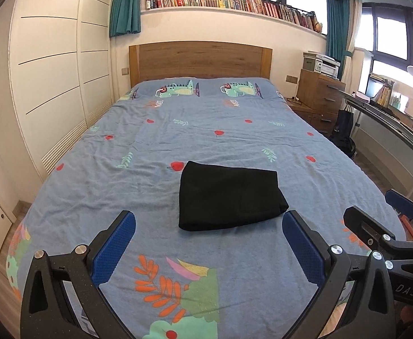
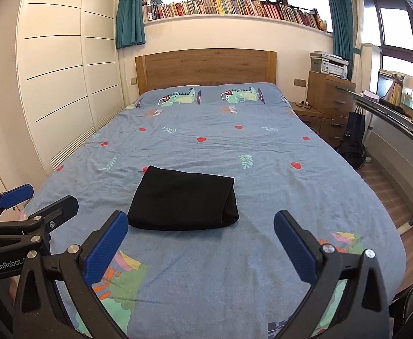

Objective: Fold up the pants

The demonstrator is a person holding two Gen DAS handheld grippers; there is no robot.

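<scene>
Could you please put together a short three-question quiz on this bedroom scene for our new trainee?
1. True or false: the black folded pants lie on the blue patterned bedspread.
2. Multiple choice: the left tool and right tool are (A) both open and empty, (B) both shut on the pants, (C) one open, one shut.
3. Fill in: the wall above the wooden headboard carries a long row of ____.

Key: 1 true; 2 A; 3 books.
</scene>
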